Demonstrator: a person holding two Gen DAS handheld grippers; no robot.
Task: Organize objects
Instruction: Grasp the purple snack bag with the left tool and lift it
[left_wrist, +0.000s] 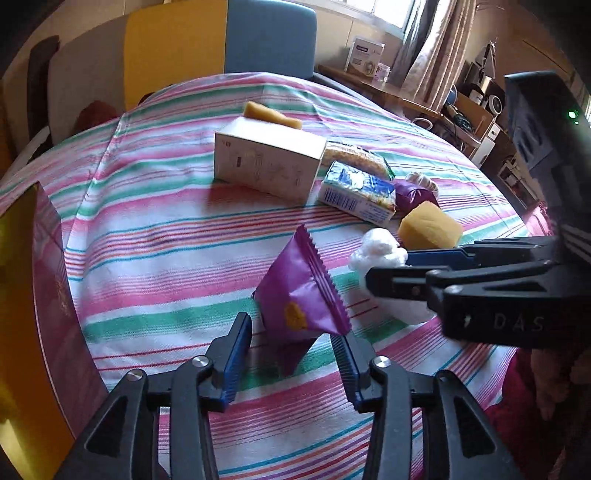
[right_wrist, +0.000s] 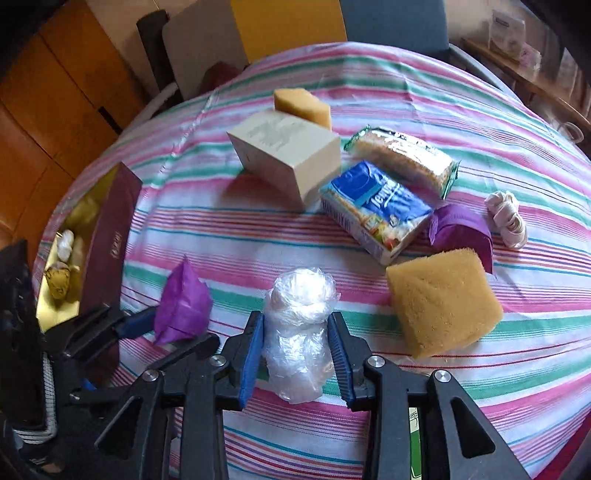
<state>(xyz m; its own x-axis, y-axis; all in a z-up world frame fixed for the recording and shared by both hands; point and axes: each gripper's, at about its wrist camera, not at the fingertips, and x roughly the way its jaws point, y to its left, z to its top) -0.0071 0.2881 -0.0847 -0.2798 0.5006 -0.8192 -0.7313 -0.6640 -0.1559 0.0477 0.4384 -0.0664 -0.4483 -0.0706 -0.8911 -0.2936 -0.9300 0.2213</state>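
1. Left tongs (left_wrist: 291, 354) straddle the purple snack sachet (left_wrist: 301, 299) near the front edge of the counter (left_wrist: 155, 236). The jaws stand apart; the right pad sits at the sachet's crimped corner, and we can't tell if it touches. We judge it not gripped.
2. Right tongs (right_wrist: 297, 354) straddle the clear plastic-wrap ball (right_wrist: 299, 325), just right of the sachet. The pads are at its sides, and we see no clear squeeze, so we read them as open.
3. Handling, our judgement: the sachet is light, its foil is slick and its contents may crush. Take it across the puffed body, not the crimped seam.
4. The wrap ball is very light and springy, and it will deform. Grip it low across the middle, with a firm close.
5. Container: the maroon box (right_wrist: 110, 236) with a gold lining stands at the left edge of the counter, open. The right wrist view shows a few small wrapped pieces inside, one white (right_wrist: 64, 242) and one yellowish (right_wrist: 57, 282). There is room left.
6. The white carton (right_wrist: 291, 155) mid-counter is closed, so we can't see its contents.
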